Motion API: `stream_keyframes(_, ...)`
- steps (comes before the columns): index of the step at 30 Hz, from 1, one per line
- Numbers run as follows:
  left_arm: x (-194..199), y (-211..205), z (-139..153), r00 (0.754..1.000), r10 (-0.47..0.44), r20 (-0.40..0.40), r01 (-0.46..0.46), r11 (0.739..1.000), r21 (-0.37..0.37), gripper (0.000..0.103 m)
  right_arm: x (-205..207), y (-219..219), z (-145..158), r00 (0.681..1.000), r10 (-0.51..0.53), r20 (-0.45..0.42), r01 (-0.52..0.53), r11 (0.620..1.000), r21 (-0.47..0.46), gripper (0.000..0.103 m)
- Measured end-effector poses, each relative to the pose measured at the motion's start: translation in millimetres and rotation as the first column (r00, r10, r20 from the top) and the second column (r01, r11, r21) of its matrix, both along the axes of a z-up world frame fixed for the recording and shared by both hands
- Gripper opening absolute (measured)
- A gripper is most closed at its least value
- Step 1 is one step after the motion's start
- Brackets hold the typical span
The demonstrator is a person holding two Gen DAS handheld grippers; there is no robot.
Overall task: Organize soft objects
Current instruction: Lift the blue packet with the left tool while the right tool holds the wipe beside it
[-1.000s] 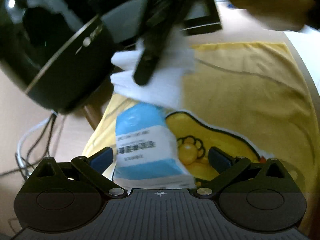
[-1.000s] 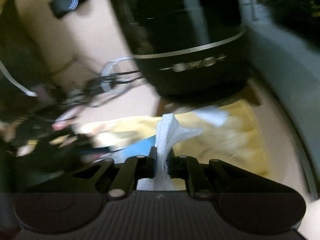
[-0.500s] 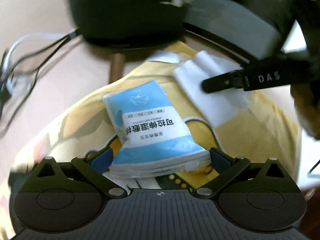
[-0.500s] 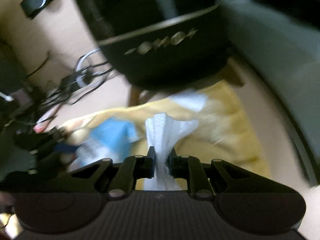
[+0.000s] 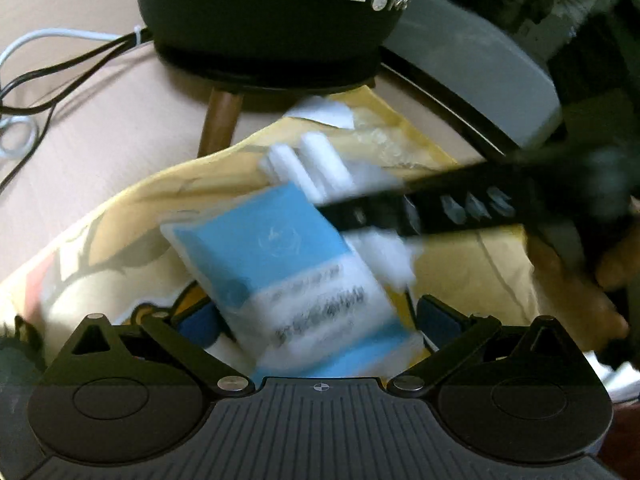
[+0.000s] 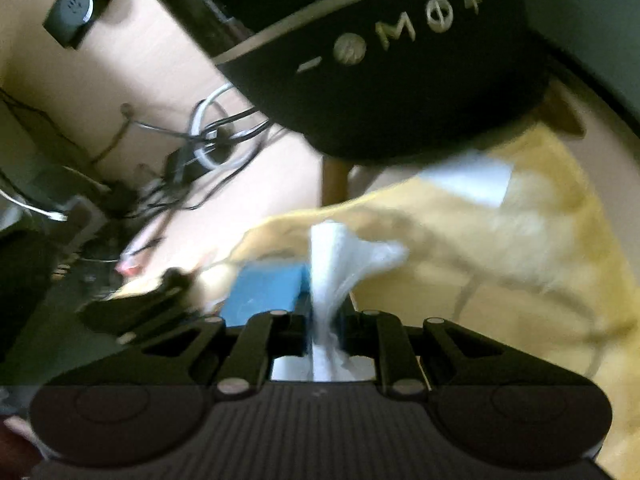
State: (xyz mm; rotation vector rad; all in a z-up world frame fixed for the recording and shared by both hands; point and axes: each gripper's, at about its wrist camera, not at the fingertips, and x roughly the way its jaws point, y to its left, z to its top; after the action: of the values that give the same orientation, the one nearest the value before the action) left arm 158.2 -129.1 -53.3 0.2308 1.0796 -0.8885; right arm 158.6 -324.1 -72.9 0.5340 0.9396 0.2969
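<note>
Pale wooden table [image 5: 100, 128] carries the scene, and we note a yellow printed cloth [image 5: 472, 276] spread across it beneath a black round appliance [image 5: 260, 20] standing on a wooden leg [image 5: 218, 120]. Black and white cables [image 5: 48, 68] lie on the table to the left of the appliance. We find a blue-and-white packet [image 5: 288, 268] lying on the cloth, tilted, its lower end between the left gripper [image 5: 316, 322]'s jaws, which stand wide apart; whether the blue pads touch it we cannot tell. We see the right gripper [image 6: 326, 320] with its jaws nearly together, clamped on a bunched white cloth [image 6: 340, 256] that fans out above the fingertips. In the left wrist view the same gripper reaches in from the right as a dark bar, the white cloth sitting just above the packet's upper corner and overlapping it. A second white piece [image 6: 468, 178] lies on the yellow cloth near the appliance's base. Both views are blurred.
</note>
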Motion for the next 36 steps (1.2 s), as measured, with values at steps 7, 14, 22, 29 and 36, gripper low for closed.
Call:
stream_keyframes(7,7.1,10.0,1.7,0.998,0.011,-0.067,-0.016,0.996,-0.085,0.103,-29.4,-3.4,13.5,1.000,0.015,0.006,-0.016,0.987,0.157,0.016)
stream_keyframes(14,-5.2,29.3,12.5,0.996,0.002,-0.084,-0.015,0.988,-0.152,0.068,-47.9,-29.5,48.3,0.991,-0.092,0.099,0.075,0.984,0.164,0.018)
stream_keyframes(22,-27.7,28.3,34.1,0.996,-0.034,0.080,0.044,0.990,-0.135,0.064,-63.4,-34.4,52.0,0.982,-0.156,0.104,0.155,0.988,0.009,0.018)
stream_keyframes(29,-62.4,21.9,49.8,0.896,-0.210,0.392,0.179,0.977,0.115,0.064,-72.4,-23.2,60.0,0.982,-0.128,0.141,0.143,0.984,-0.104,0.015)
stream_keyframes(36,-101.4,10.8,24.4,0.754,-0.372,0.540,0.224,0.920,0.321,0.064,-71.6,7.8,81.9,0.971,0.005,0.239,-0.032,0.994,0.109,0.015)
